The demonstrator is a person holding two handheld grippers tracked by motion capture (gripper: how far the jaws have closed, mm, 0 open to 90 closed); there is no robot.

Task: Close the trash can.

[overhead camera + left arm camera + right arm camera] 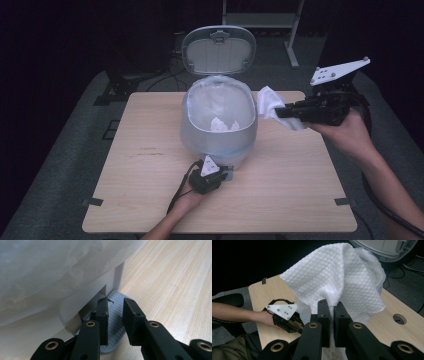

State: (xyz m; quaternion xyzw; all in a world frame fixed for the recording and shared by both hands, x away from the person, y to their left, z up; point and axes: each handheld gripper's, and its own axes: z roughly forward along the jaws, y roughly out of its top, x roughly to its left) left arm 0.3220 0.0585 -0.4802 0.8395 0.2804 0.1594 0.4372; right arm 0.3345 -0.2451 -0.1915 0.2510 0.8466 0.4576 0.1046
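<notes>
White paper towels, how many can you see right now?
2, perhaps more: one paper towel pinched in the right gripper beside the bin, and crumpled ones inside it.

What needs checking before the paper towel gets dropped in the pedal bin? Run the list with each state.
1. Lid up: ok, it stands open behind the bin.
2. Left gripper on the pedal: ok, its jaws press down on the grey pedal.
3. Right gripper holds the paper towel: ok, jaws shut on it.
4. Towel over the opening: not ok, it hangs beside the pedal bin's rim, at its right.
5. Room inside: ok, the liner holds a few crumpled white pieces.
</notes>
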